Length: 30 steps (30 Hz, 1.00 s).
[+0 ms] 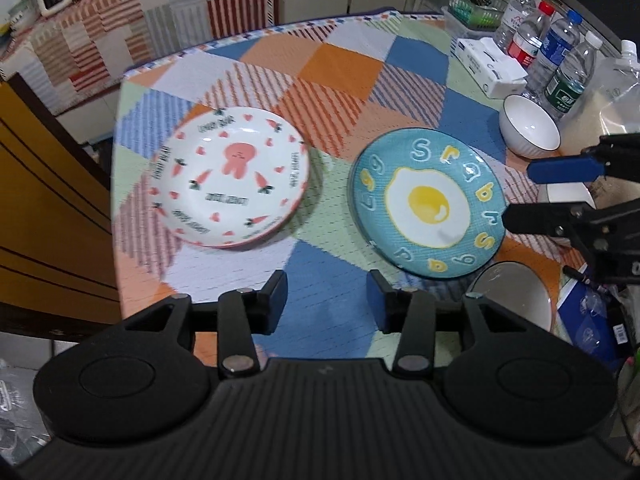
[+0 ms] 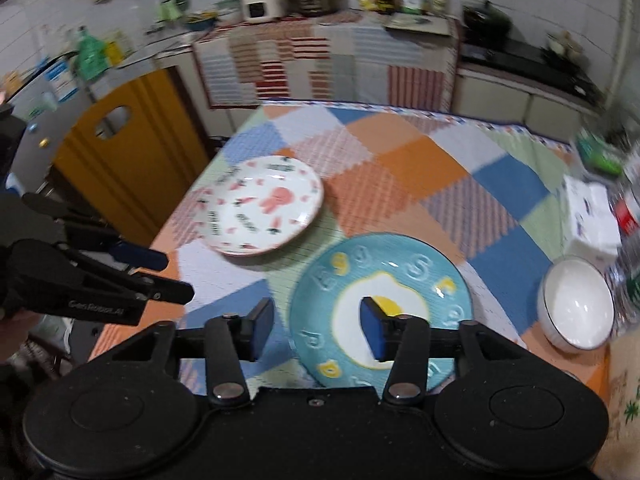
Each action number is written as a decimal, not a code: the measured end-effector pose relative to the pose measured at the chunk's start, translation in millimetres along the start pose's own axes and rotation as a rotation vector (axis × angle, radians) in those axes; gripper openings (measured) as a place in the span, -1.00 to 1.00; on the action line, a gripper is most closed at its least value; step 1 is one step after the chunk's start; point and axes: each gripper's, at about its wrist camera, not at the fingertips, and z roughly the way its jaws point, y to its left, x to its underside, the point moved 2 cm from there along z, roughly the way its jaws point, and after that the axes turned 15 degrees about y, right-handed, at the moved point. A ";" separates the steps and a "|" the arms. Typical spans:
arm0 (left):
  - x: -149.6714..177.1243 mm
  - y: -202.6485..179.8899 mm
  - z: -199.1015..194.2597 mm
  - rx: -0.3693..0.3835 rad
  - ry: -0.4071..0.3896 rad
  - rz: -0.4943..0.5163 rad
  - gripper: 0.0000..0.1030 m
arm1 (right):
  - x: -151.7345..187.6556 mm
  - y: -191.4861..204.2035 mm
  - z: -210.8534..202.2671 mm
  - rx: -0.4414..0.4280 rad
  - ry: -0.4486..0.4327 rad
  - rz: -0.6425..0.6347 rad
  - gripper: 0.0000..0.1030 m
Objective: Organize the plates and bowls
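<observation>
Plates: the blue egg plate (image 2: 384, 312) lies flat on the table (image 1: 344, 64) beside the pink rabbit plate (image 1: 234, 176), under your right hand-held gripper (image 2: 318, 330). Both it and your left hand-held gripper (image 1: 327, 304) are wide open and empty. A shallow rim pinch could slip, or knock the white bowl (image 2: 576, 308) nearby.

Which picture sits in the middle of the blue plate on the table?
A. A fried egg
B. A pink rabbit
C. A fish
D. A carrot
A: the blue plate shows a white-and-yellow fried egg at its centre, ringed by raised letters; the pink rabbit belongs to the white plate beside it.
</observation>
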 end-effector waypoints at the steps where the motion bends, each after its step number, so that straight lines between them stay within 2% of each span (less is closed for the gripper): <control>1: 2.9 3.8 -4.0 -0.002 -0.004 -0.006 -0.06 | -1.3 4.9 -2.0 0.001 -0.001 -0.019 0.16; 8: 16.2 34.4 -22.1 -0.014 -0.015 -0.041 0.11 | -14.7 35.9 -13.3 -0.023 -0.028 -0.118 0.39; 9: 16.4 39.1 -23.2 -0.015 -0.018 -0.047 0.17 | -16.7 38.6 -12.7 -0.027 -0.038 -0.125 0.42; 11: 15.4 51.4 -24.5 0.017 -0.036 -0.065 0.46 | -24.2 43.5 -7.8 -0.041 -0.047 -0.143 0.42; 13: 13.7 64.9 -24.7 0.051 -0.065 -0.092 0.55 | -33.2 48.3 2.5 -0.035 -0.014 -0.171 0.42; 16: 9.7 79.4 -19.4 0.024 -0.087 -0.101 0.68 | -47.7 53.3 18.5 -0.009 0.008 -0.201 0.42; 19: 2.9 98.1 -6.8 0.007 -0.091 -0.145 0.70 | -65.0 52.1 33.4 -0.035 -0.005 -0.201 0.42; 23: -7.5 123.3 12.4 -0.044 -0.164 -0.177 0.70 | -86.6 41.8 59.4 -0.092 -0.062 -0.202 0.42; 28: -24.9 154.7 54.3 -0.060 -0.155 -0.235 0.70 | -115.6 14.3 113.9 -0.148 -0.010 -0.073 0.42; 30: -30.1 166.4 71.3 -0.024 -0.154 -0.275 0.70 | -123.7 2.4 136.3 -0.170 0.003 -0.011 0.42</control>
